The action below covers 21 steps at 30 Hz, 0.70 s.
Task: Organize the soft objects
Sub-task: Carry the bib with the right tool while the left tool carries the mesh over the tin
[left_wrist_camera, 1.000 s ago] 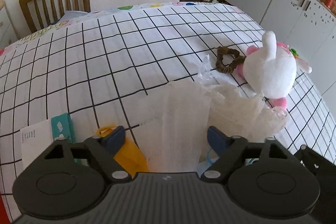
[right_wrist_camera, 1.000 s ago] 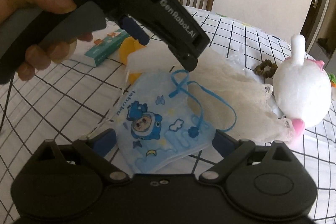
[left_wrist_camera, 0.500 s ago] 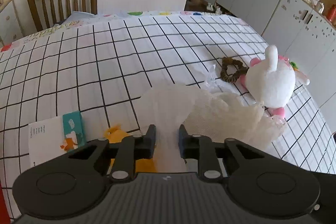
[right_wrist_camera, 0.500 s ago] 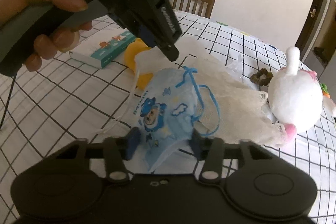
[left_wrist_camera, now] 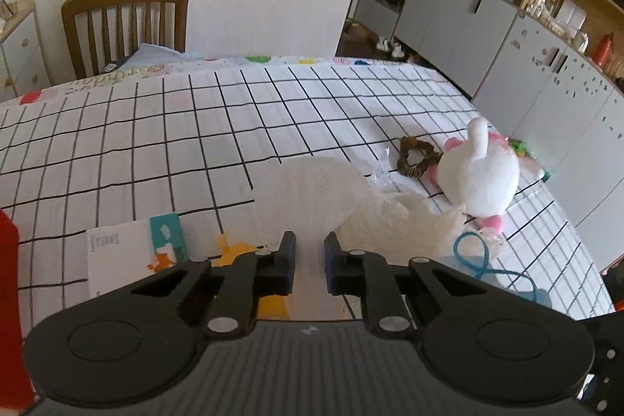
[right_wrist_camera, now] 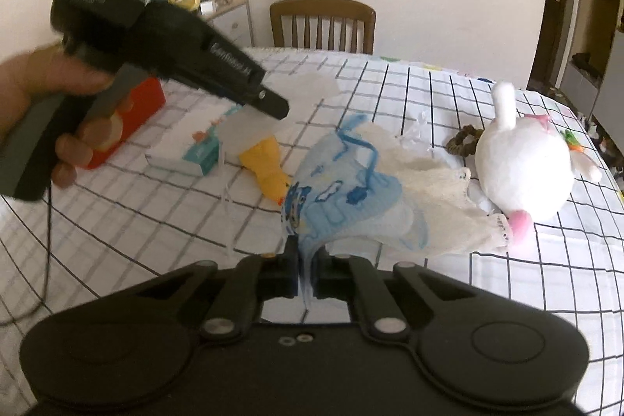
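Since the frames a second back, both my grippers had gone from spread to clamped, and both cloths had come up off the table (left_wrist_camera: 117,151). Nearest me, my right gripper (right_wrist_camera: 305,273) pinched the bottom edge of the blue mask (right_wrist_camera: 343,197), which hung up and away from the jaws with its ear loop trailing. My left gripper (left_wrist_camera: 309,260) was pressed together on a fold of the white tissue (left_wrist_camera: 316,190), lifted above the cloth; in the right view the same tissue (right_wrist_camera: 300,84) looked thin and blurred beyond the gripper's nose. Under and beside the mask lay the gauze cloth (right_wrist_camera: 440,197), touching the plush (right_wrist_camera: 522,166) at its far edge. The yellow cloth (right_wrist_camera: 267,166) lay just left of the mask, with the box (right_wrist_camera: 191,147) beside it and a red thing (right_wrist_camera: 136,115) farther left. Past the plush lay the brown scrunchie (left_wrist_camera: 415,158). I judged the job barely begun: two soft things gripped, none yet sorted, while the gauze, the yellow cloth, the plush and the scrunchie remained scattered. I saw no bin or basket on the table, so I couldn't tell where anything was meant to go; whether the box held anything, I couldn't tell.
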{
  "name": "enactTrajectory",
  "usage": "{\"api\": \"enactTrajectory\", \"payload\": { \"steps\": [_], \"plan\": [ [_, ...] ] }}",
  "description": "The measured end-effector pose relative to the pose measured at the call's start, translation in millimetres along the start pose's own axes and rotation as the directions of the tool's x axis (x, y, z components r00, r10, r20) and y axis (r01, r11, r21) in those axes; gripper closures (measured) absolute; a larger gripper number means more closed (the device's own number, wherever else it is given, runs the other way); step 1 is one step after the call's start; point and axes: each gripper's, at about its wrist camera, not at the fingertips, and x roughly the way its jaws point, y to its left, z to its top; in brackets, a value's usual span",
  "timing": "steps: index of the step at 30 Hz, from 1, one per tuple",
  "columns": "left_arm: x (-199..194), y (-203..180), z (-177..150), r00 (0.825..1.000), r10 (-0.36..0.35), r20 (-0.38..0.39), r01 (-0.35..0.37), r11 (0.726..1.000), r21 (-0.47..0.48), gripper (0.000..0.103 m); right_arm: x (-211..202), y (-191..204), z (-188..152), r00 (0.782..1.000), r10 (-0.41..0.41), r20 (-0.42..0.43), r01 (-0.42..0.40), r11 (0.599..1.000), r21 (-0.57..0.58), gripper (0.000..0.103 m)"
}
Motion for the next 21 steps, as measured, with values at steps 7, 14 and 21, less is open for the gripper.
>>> {"api": "enactTrajectory", "payload": {
  "steps": [7,14,21],
  "plan": [
    [-42,12,-2,0.999,-0.002,0.043,0.003,1.0,-0.019,0.088,-27,10,18,0.999,0.047,0.025,-0.047,0.999,0.01,0.097],
    [-86,31,-5,0.996,0.029,0.085,-0.024,0.998,-0.055,0.088,-44,32,43,0.994,0.096,0.048,-0.095,0.995,-0.034,0.097],
    [-126,58,-14,0.988,0.104,0.117,-0.097,0.993,-0.065,0.088,-46,66,70,0.986,0.154,0.065,-0.146,0.983,-0.107,0.097]
  ]
}}
